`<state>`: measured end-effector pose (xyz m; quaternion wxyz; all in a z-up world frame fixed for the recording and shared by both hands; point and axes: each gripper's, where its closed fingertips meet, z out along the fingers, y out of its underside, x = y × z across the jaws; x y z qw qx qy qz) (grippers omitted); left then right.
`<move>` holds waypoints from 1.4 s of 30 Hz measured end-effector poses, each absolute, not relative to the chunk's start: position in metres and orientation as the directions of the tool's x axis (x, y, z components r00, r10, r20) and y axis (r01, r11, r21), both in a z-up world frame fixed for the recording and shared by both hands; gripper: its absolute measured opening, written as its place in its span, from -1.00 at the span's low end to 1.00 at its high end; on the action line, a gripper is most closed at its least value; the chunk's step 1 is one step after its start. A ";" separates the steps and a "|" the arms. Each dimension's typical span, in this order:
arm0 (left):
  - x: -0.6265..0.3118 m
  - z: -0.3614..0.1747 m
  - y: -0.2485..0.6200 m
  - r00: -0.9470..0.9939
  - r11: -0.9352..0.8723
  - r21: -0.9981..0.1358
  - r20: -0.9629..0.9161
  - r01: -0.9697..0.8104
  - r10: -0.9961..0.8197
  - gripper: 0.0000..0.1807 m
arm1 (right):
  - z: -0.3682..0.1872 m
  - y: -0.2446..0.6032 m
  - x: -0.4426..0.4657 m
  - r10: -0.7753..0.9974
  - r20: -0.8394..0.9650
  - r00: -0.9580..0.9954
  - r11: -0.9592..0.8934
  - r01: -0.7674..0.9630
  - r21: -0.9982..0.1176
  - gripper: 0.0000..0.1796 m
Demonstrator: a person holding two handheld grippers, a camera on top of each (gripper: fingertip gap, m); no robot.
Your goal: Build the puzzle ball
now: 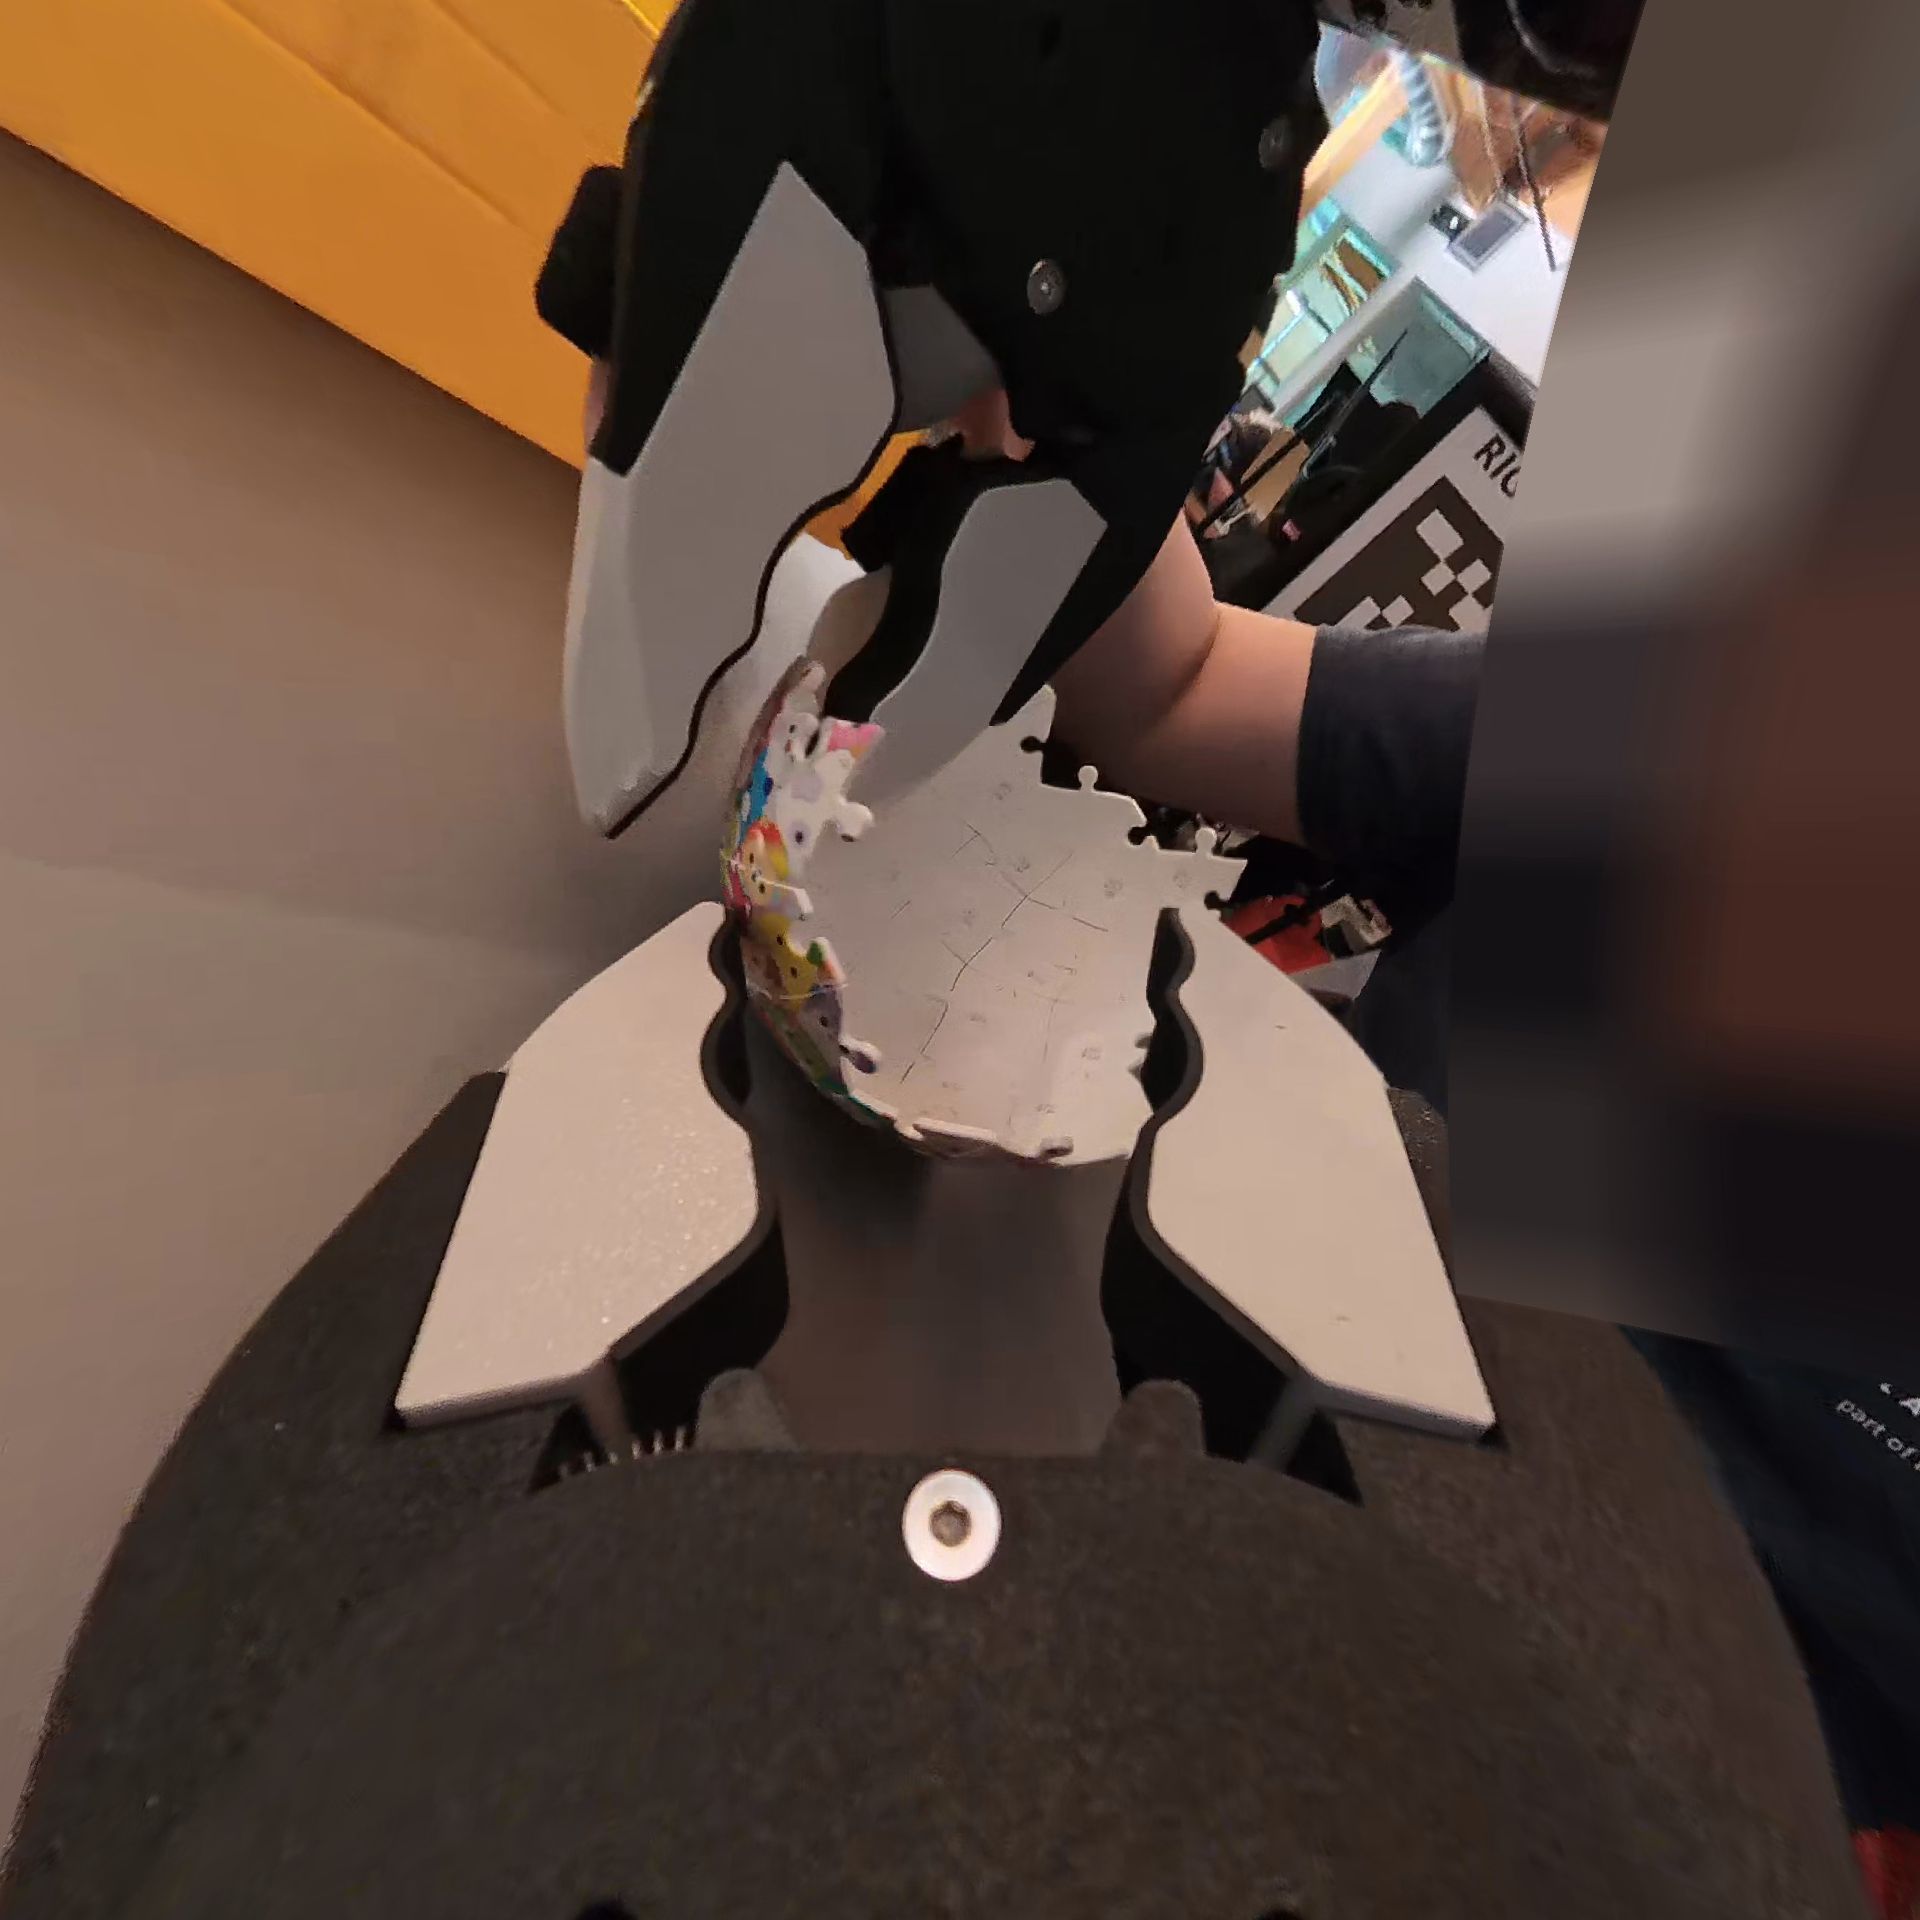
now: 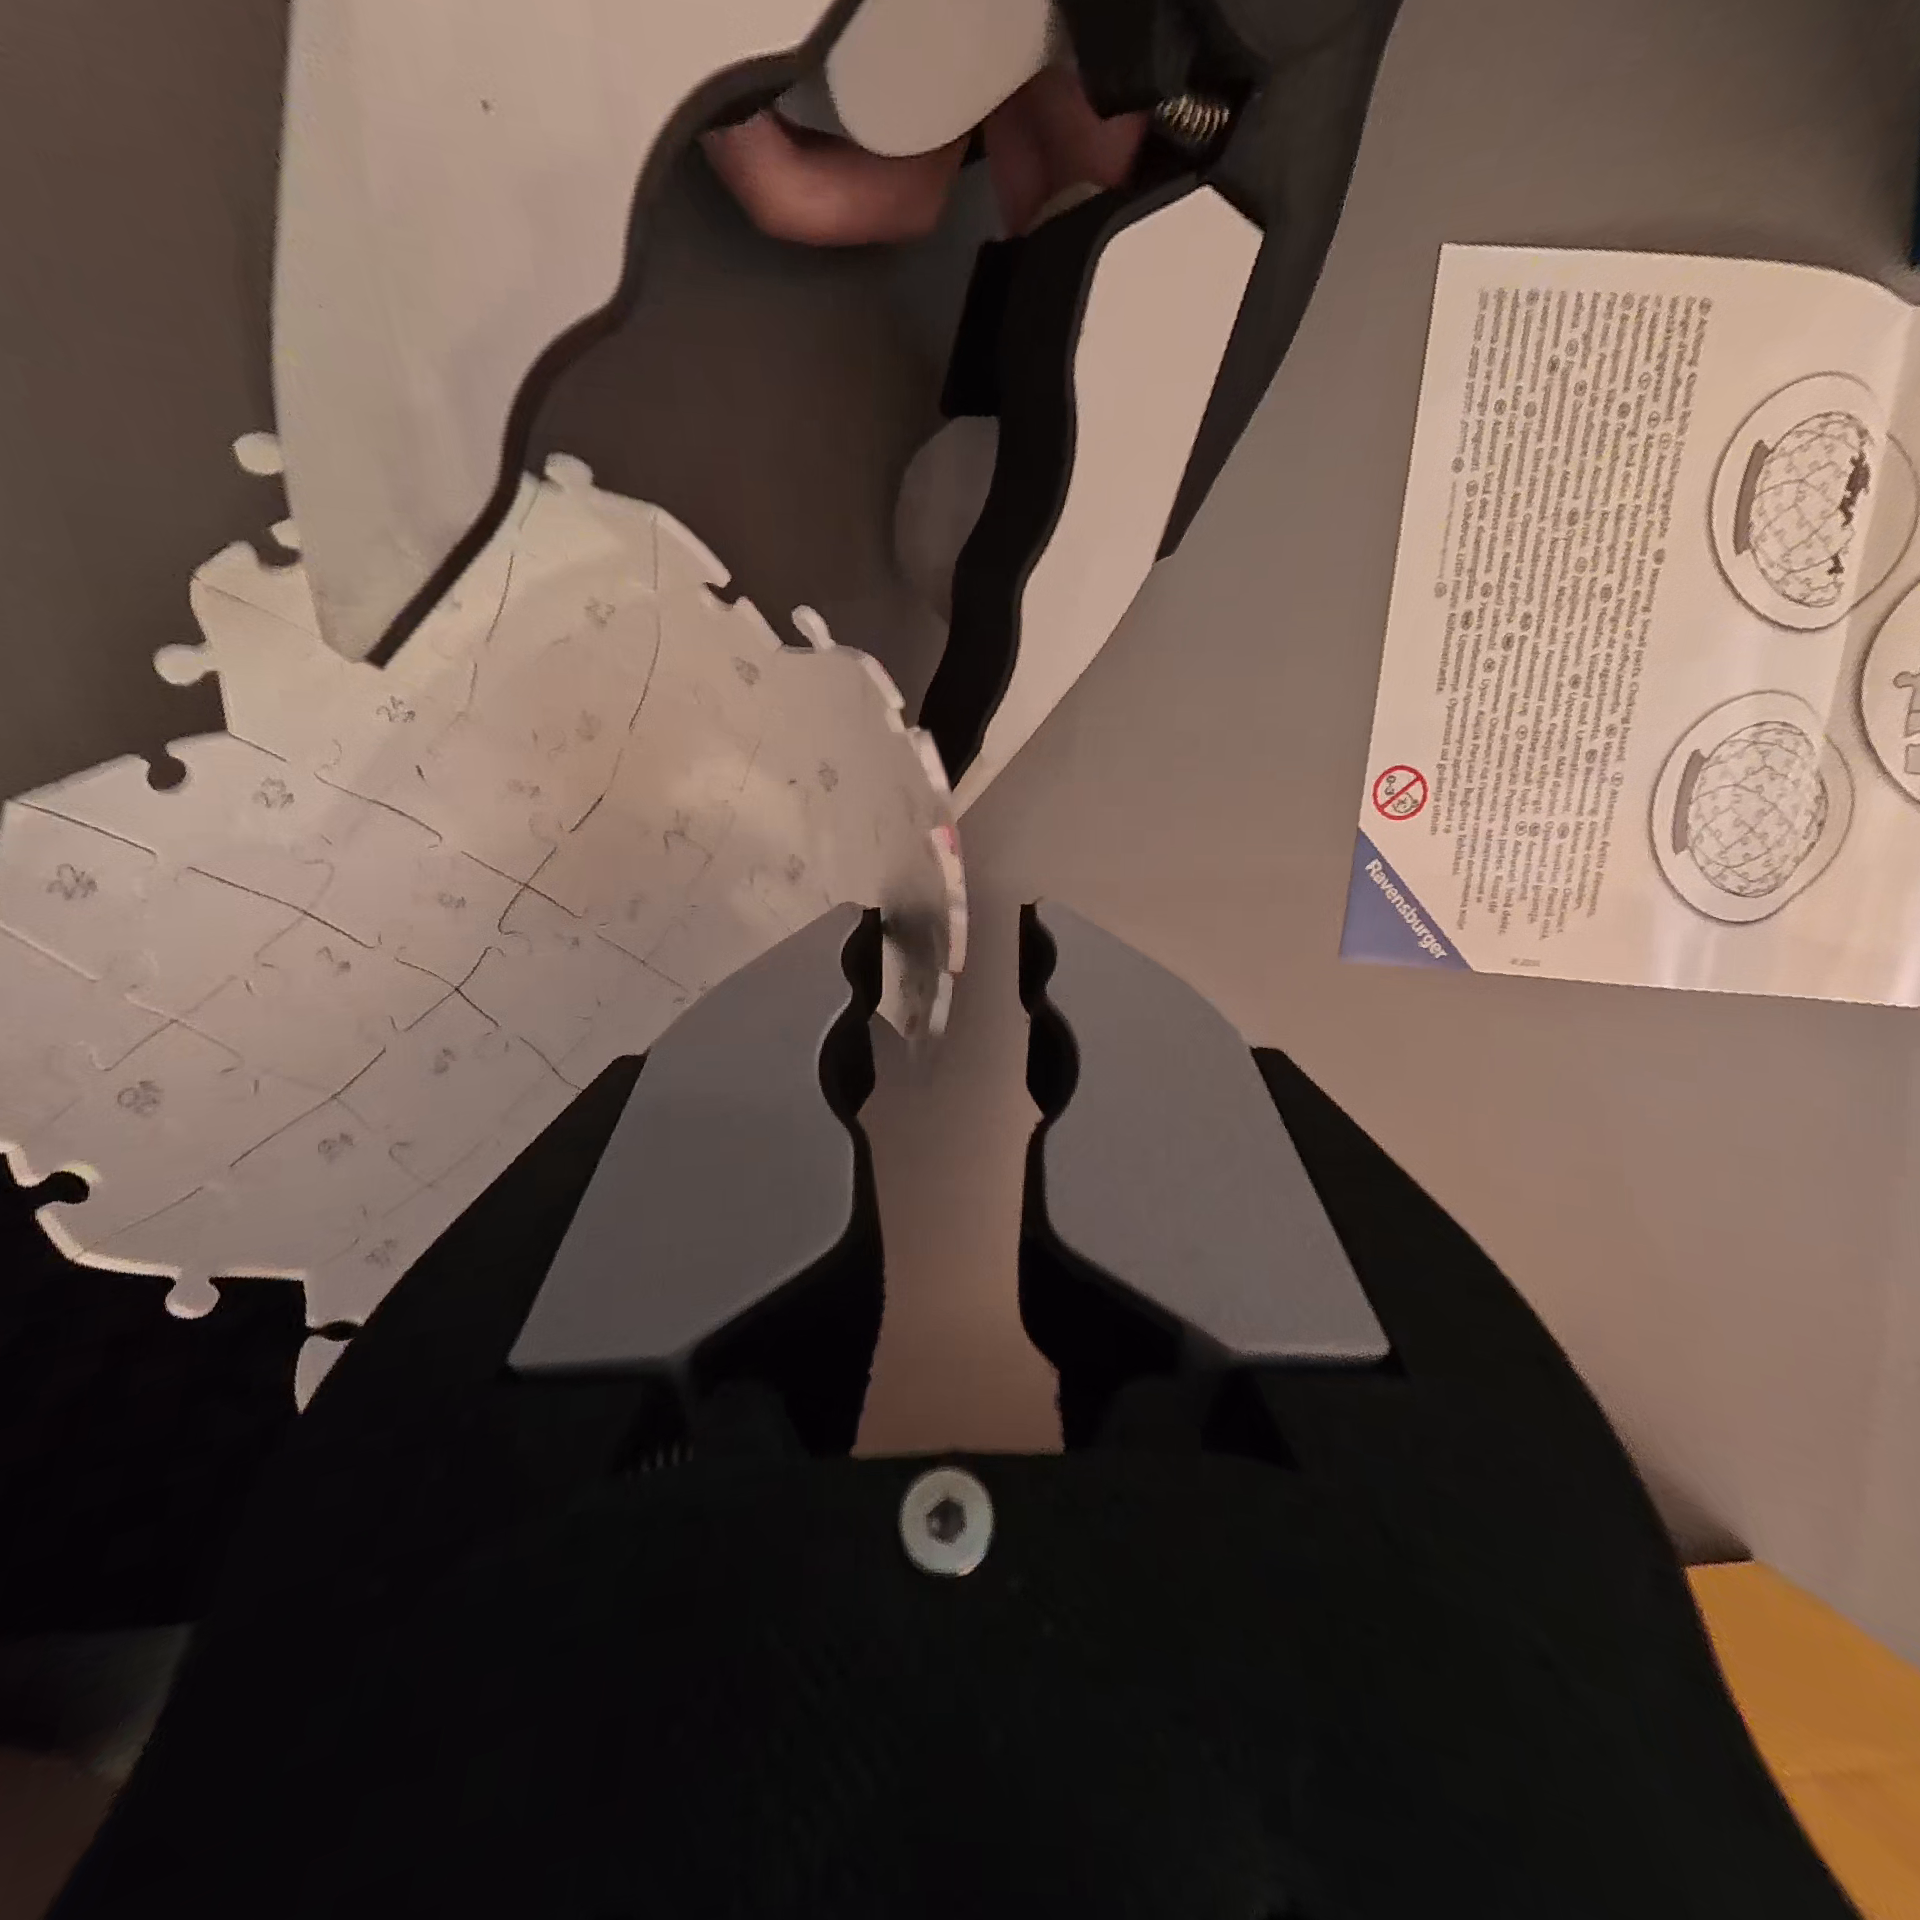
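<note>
**Mid-assembly: both tongs on the half-built puzzle ball shell**

Left tongs [image 1: 940, 997] hold the partial puzzle ball shell [image 1: 997, 935] up off the desk [image 1: 260, 727]; shell sits between the two fingers, wedged at its lower edge, white concave inside facing the camera, coloured print on the outer left rim. Jaws fairly wide, spanning the shell's width.

Right tongs [image 2: 951, 935] come in from above, in the left wrist view, at the shell's top edge. In the right wrist view the jaws are narrow with a small gap; the shell's rim [image 2: 925, 935] lies against the left finger, the right finger apart from it. Cannot tell whether they actually pinch the rim or a loose piece; none clearly seen.

Instruction leaflet [image 2: 1662, 623] lies flat on the desk, well apart to the right.

Step, by my reading: seating or pressing an edge piece on the open rim. Next move likely needs the left tongs steady while the right presses tabs into slots along the rim, lightly, or the shell may flex apart.
</note>
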<state>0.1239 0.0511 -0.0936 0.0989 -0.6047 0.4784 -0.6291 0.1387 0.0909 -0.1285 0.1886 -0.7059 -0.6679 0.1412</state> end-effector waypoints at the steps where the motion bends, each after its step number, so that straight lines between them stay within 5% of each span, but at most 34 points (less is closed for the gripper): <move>1: 0.124 -0.094 0.051 -0.251 -0.511 -0.724 0.660 -0.463 -0.708 -0.17 | -0.129 0.091 0.140 0.996 0.055 0.067 -0.035 0.889 -0.456 -0.71; 42: 0.124 -0.091 0.039 -0.394 -0.445 -0.706 0.690 -0.551 -0.607 0.05 | -0.113 0.083 0.142 0.995 0.064 0.082 -0.040 0.870 -0.491 -0.56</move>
